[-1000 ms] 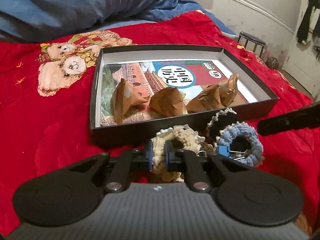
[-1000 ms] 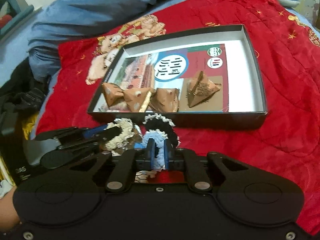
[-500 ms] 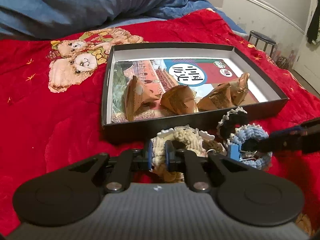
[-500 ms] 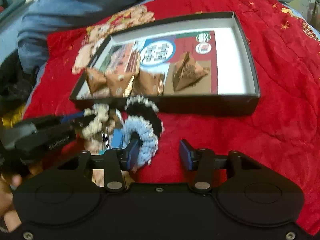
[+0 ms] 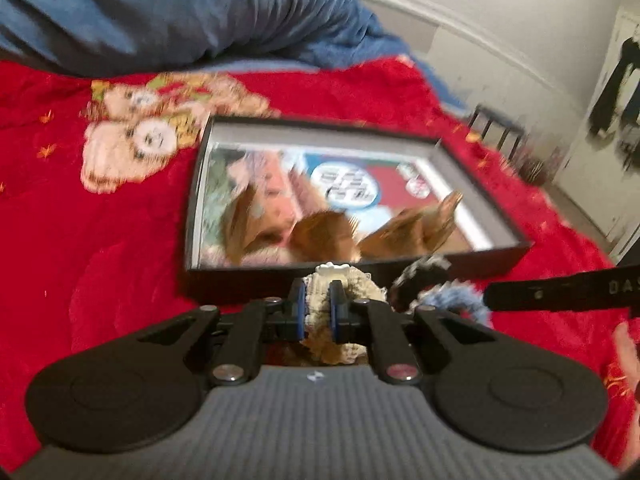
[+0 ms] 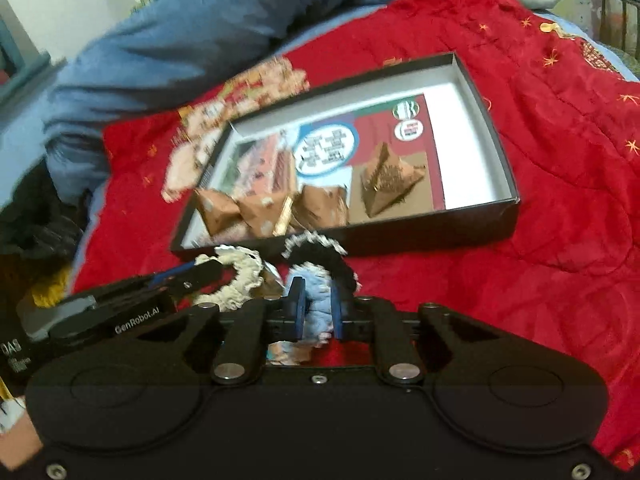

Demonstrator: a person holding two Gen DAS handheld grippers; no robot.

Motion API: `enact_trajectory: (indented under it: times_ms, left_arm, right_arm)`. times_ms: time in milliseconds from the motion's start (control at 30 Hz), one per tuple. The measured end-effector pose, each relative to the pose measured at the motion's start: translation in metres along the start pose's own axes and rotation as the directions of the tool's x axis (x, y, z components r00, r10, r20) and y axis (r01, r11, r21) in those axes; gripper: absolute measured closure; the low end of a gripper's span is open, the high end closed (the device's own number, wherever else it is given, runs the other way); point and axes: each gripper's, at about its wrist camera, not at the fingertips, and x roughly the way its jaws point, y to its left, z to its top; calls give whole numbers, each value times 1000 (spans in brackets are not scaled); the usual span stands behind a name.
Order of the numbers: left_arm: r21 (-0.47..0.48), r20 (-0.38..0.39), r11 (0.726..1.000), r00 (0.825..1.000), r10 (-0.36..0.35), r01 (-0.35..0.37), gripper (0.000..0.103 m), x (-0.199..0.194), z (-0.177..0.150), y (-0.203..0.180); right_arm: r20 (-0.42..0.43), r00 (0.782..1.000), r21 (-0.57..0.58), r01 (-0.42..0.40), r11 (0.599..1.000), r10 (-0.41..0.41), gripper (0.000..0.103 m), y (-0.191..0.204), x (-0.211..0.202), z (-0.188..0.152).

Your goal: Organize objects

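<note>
The left gripper (image 5: 318, 310) sits low in the centre of its own view, its two blue-padded fingers (image 5: 299, 310) drawn close together and pinching a cream crocheted ring (image 5: 318, 300). In the right wrist view it comes in from the lower left of the frame, lying nearly level. The right gripper (image 6: 316, 312) is likewise low and central in its own view, fingers (image 6: 297, 308) closed in on a pale blue crocheted ring (image 6: 318, 308). In the left wrist view it shows as a dark bar at the right edge, with part of a bare hand (image 5: 628, 354) below it.
</note>
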Motion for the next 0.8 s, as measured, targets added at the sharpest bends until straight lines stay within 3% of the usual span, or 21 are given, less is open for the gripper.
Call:
enact_trajectory:
  times_ms: [200, 333, 400, 433, 567, 667, 767, 800]
  left_arm:
    - [4, 46, 1000, 999, 9, -9, 89, -7, 3, -3]
    - [37, 77, 998, 996, 46, -49, 89, -9, 2, -8]
    - [45, 79, 998, 996, 46, -49, 88, -11, 2, -10]
    - [37, 74, 999, 997, 29, -32, 88, -13, 3, -11]
    - [47, 84, 999, 996, -5, 1, 88, -20, 2, -17]
    - [64, 83, 998, 997, -5, -1, 88, -19, -1, -21]
    - [66, 75, 998, 997, -6, 2, 88, -18, -4, -22]
    - [80, 82, 997, 997, 3, -10, 88, -18, -5, -24]
  right_arm:
    - [31, 997, 45, -68, 997, 66, 92, -6, -9, 3]
    - [26, 1000, 12, -10, 1000, 10, 78, -10, -5, -5]
    - [19, 1000, 5, -10, 1000, 10, 57, -14, -1, -7]
    - [23, 1000, 1, -14, 1000, 14, 56, -15, 1, -8]
    - [21, 1000, -48, -18, 999, 19, 57, -7, 13, -8]
    - [-15, 999, -17, -49, 999, 49, 62, -6, 26, -6]
    - [-42, 999, -16, -34, 999, 33, 69, -4, 36, -10]
    - [-41, 999, -34, -13, 999, 12, 76, -3, 38, -12]
